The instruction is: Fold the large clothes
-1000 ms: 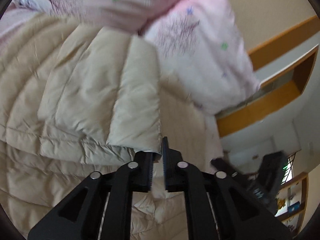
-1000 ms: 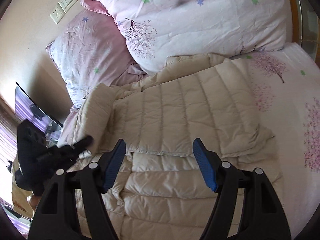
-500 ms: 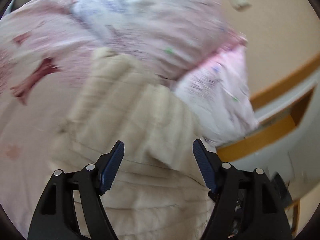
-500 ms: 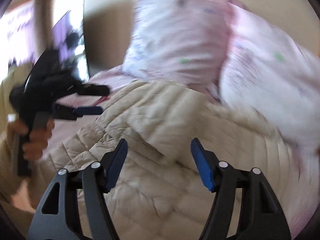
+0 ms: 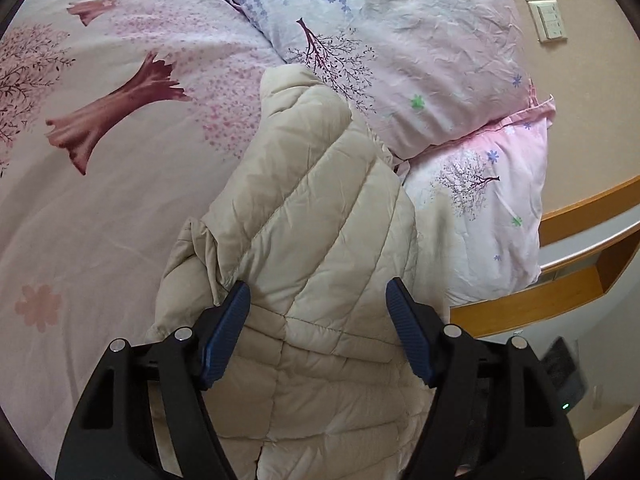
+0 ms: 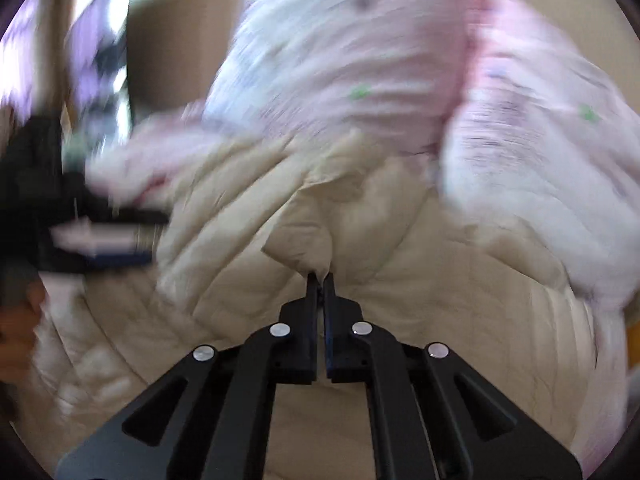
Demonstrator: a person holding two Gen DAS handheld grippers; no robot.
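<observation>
In the left wrist view we hold our left gripper (image 5: 318, 312) over a beige quilted down jacket (image 5: 316, 216) that runs from the bottom centre of the frame up toward the middle. Its jaws stand wide apart, the blue ribbed pads (image 5: 226, 332) flanking a folded panel of the jacket without pressing on it; the left pad sits just beside the jacket's folded edge (whether it grazes the fabric we cannot tell). The jacket lies on a pale pink bedsheet printed with dark pink trees (image 5: 100, 120), which fills the left half of the frame. At the upper right, two pillows in pale pink and lilac floral cases (image 5: 420, 48) are stacked against a beige wall, and the jacket's far end touches the lower edge of the upper one. A white wall socket and switch plate (image 5: 540, 0) sits in the upper right corner, and a wooden bedside shelf (image 5: 580, 272) shows at the right edge.

The right wrist view is heavily blurred. Our right gripper (image 6: 319, 280) is at lower centre with its jaws closed together, pinching a small peak of the jacket's fabric (image 6: 304, 248) that is drawn up into a point at the fingertips. The rest of the jacket spreads across the lower half, with the pillows (image 6: 520, 140) smeared across the upper right. At the left edge we see the other black gripper as a dark blur.
</observation>
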